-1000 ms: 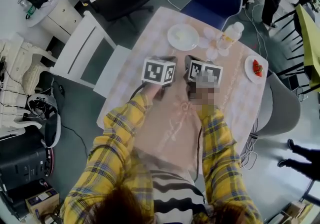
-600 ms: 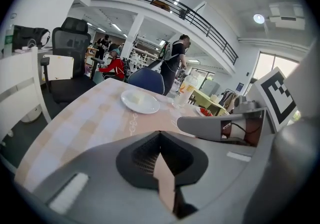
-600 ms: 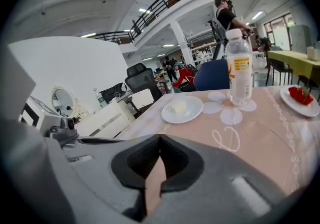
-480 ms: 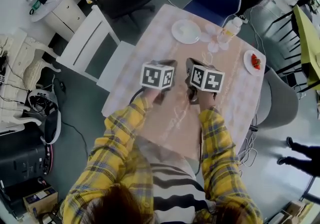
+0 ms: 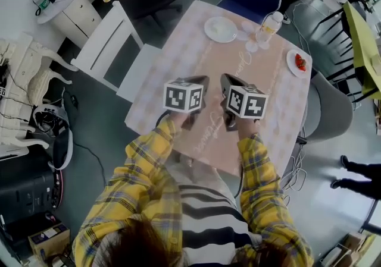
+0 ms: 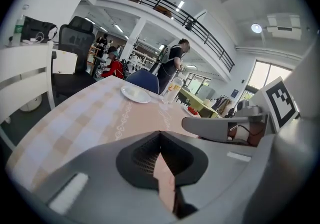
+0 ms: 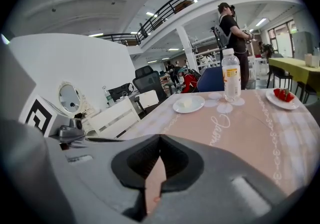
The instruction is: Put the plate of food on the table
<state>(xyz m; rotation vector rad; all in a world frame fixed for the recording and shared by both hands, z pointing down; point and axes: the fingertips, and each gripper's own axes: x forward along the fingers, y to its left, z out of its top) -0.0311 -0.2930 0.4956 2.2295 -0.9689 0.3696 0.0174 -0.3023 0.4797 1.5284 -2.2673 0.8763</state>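
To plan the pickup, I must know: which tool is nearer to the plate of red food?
Right. In the head view the right tool is down-left of the plate of red food, over the table; the left tool is beyond it, farther left.

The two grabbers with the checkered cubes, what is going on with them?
A person in a yellow checked shirt holds the left gripper and the right gripper above the near part of the table. Both are shut with nothing in them. At the far end stand a white plate with pale food, a clear bottle and a small plate with red food, all untouched.
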